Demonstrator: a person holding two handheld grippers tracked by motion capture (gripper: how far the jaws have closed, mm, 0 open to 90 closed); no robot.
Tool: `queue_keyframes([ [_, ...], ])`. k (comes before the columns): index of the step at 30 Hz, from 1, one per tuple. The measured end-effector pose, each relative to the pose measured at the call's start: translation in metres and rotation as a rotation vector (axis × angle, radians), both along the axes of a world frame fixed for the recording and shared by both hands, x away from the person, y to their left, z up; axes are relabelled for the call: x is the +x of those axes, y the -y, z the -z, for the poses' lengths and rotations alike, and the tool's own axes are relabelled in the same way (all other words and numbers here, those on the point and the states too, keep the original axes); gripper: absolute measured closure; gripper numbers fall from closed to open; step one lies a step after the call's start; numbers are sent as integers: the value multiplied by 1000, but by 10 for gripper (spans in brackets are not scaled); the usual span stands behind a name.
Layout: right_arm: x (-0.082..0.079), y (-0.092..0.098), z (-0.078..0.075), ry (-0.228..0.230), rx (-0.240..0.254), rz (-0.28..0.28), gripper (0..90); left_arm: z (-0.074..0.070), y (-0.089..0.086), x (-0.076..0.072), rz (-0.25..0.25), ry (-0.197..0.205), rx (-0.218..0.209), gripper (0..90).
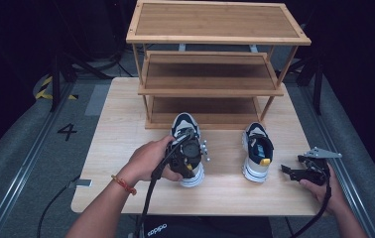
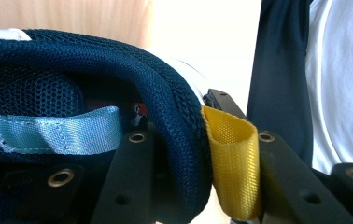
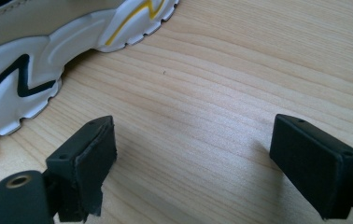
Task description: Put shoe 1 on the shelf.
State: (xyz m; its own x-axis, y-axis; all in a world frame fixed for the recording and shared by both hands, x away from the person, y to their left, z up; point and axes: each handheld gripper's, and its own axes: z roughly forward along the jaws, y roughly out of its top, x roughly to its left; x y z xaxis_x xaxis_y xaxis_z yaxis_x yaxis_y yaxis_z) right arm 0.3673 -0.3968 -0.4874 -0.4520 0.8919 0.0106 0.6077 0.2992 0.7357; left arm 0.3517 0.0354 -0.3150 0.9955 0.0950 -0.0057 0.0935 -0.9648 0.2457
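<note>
High view: left sneaker (image 1: 188, 134), navy mesh with white sole, sits mid-table before the shoe rack (image 1: 210, 64), long axis running toward the rack, toe nearest it. Left gripper (image 1: 188, 153) is over its heel. Left gripper view: jaws clamped on the navy heel collar (image 2: 174, 116), beside the yellow pull loop (image 2: 235, 163). Right gripper view: right gripper (image 3: 193, 158) has jaws wide apart over bare table (image 3: 240, 70), right sneaker (image 3: 34, 60) nearby.

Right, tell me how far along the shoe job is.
Done: nothing; the rack shelves are bare. In hand: the left gripper is clamped on the left shoe at its heel collar. Left: shelving it, then the right shoe, on the table beside the open right gripper.
</note>
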Motion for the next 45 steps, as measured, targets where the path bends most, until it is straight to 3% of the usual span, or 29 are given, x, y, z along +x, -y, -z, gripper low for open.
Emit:
queue_keyframes([
  [15, 0, 0, 0, 1, 1, 0, 152, -46, 17, -4, 59, 57, -34, 727],
  [23, 0, 0, 0, 1, 1, 0, 152, -67, 28, 10, 80, 72, -26, 722],
  [28, -1, 0, 0, 2, 1, -2, 153, -90, 37, 23, 90, 108, -34, 721],
  [31, -1, 0, 0, 2, 2, -2, 153, -96, 38, 28, 91, 123, -29, 721],
  [39, -1, 0, 0, 0, 0, -3, 154, -106, 46, 66, 101, 144, -4, 716],
  [44, -1, 0, 0, 1, -1, -3, 153, -108, 49, 97, 94, 136, 11, 703],
  [45, -1, 1, 0, 2, -3, -5, 154, -107, 50, 109, 90, 129, 19, 699],
])
